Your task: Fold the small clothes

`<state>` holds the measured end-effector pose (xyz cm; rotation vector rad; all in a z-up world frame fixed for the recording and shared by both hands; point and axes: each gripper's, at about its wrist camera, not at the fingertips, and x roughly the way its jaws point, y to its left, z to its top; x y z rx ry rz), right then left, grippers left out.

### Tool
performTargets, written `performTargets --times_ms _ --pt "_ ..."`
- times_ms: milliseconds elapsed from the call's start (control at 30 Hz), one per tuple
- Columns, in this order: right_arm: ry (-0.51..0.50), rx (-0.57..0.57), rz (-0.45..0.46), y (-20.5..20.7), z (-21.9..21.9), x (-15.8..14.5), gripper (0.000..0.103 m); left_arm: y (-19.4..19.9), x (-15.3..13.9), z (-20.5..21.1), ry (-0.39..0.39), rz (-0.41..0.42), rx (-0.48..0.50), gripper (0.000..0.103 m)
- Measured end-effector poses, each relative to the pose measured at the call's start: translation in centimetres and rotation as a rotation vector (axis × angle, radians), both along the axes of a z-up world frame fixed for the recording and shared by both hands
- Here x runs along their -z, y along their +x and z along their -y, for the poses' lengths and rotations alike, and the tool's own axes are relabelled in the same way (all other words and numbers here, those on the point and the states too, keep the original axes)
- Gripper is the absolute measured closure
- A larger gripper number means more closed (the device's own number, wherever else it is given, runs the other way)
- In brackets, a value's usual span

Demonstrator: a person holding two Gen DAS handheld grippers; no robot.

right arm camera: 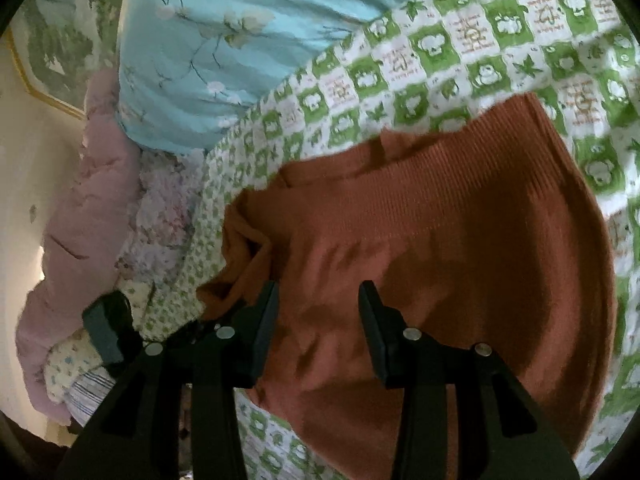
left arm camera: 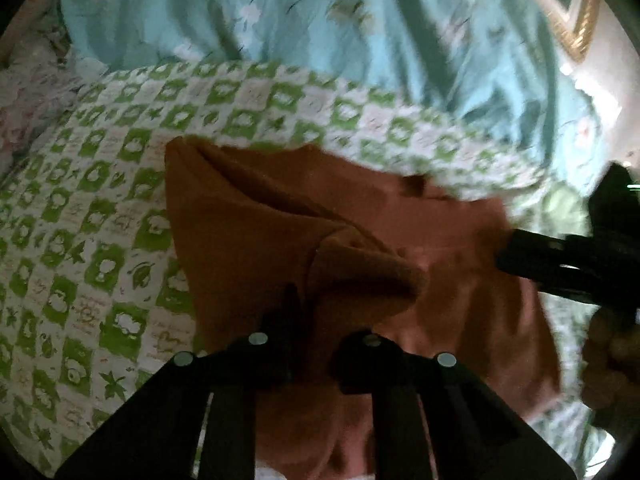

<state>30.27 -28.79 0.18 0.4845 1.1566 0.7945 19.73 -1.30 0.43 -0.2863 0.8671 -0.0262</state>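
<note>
Spread under everything is 1 green-and-white checked bed sheet (right arm camera: 460, 52), with 1 pale blue floral quilt (left arm camera: 280, 12) bunched beyond your fingertips and 1 pink padded garment (right arm camera: 100, 184) heaped off to the left of your right fingers. You have 1 piece of clothing to deal with: a rust-orange ribbed knit top (right arm camera: 460, 240), lying on the sheet directly ahead of and beneath both tools, part of it already doubled over into a raised flap. Your left gripper (left arm camera: 316, 320) has its 2 fingers drawn close together, only a narrow gap between them, and a pointed fold of the orange knit rises right at their tips; the view is too blurred and dark to tell for certain whether the pads press on that fold. Your right gripper (right arm camera: 318, 312) stands about half open, its 2 fingers (right arm camera: 266, 320) set apart with the knit showing between them; they hover over the near edge of the top and nothing is pinched. From the left wrist view your right gripper (left arm camera: 560, 264) also shows to the right of the left fingers, reaching over the top's edge, with your hand (left arm camera: 608, 360) behind it.
</note>
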Motion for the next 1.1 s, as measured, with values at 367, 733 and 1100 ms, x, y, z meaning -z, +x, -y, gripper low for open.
performTargets --times_ms 367,733,1100 --pt "0.107 -0.042 -0.124 1.5 -0.3 1.1 0.032 -3.7 -1.3 8.0 -0.077 0.040 0.304 0.092" --pt "0.055 -0.103 -0.210 3.6 -5.1 5.3 0.030 -3.9 0.3 9.2 -0.028 -0.007 0.332 0.092" --pt "-0.029 -0.073 0.116 2.5 1.9 -3.0 0.089 -3.0 -2.5 16.0 -0.069 0.057 0.554 0.086"
